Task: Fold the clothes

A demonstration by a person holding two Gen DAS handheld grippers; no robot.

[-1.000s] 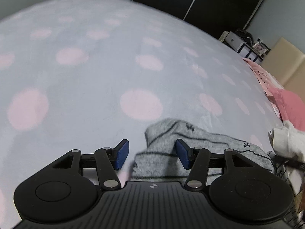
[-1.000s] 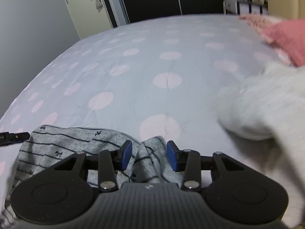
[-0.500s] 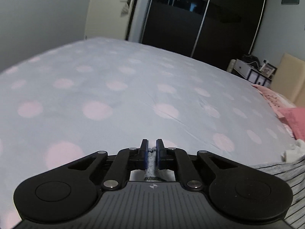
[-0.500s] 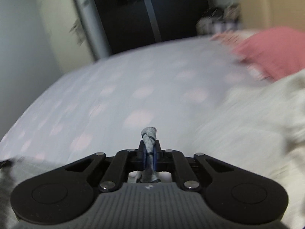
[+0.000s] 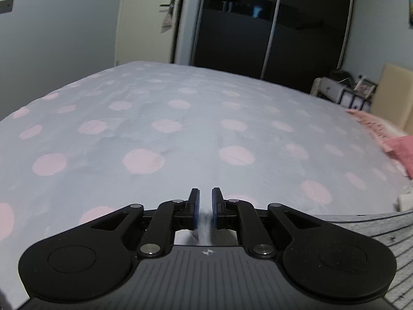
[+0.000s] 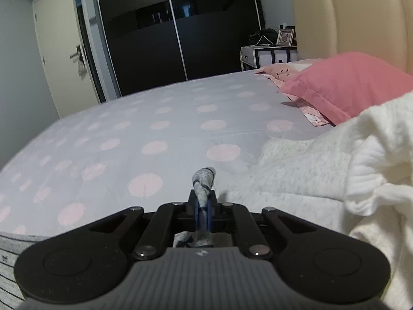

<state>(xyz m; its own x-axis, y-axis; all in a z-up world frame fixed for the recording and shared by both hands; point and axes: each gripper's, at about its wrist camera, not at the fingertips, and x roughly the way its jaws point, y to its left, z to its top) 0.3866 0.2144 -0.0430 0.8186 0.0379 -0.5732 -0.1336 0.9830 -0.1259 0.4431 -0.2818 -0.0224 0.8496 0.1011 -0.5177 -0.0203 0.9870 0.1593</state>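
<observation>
A grey garment with thin dark stripes (image 5: 374,230) hangs stretched between my two grippers above the bed. My left gripper (image 5: 205,202) is shut on one edge of it; a sliver of grey cloth shows between the blue pads. My right gripper (image 6: 204,201) is shut on another edge, and a twisted tuft of the cloth (image 6: 204,180) sticks up past the fingertips. The garment also shows at the lower left of the right wrist view (image 6: 10,248).
The bed has a pale grey cover with pink dots (image 5: 180,134). A heap of white knit clothes (image 6: 335,175) lies to the right. Pink pillows (image 6: 343,85) lie by the beige headboard. A dark sliding wardrobe and a door stand beyond the bed.
Both grippers closed on the grey striped garment that lay on the bed, then rose with it. The views now look across the bed, not down at it.
</observation>
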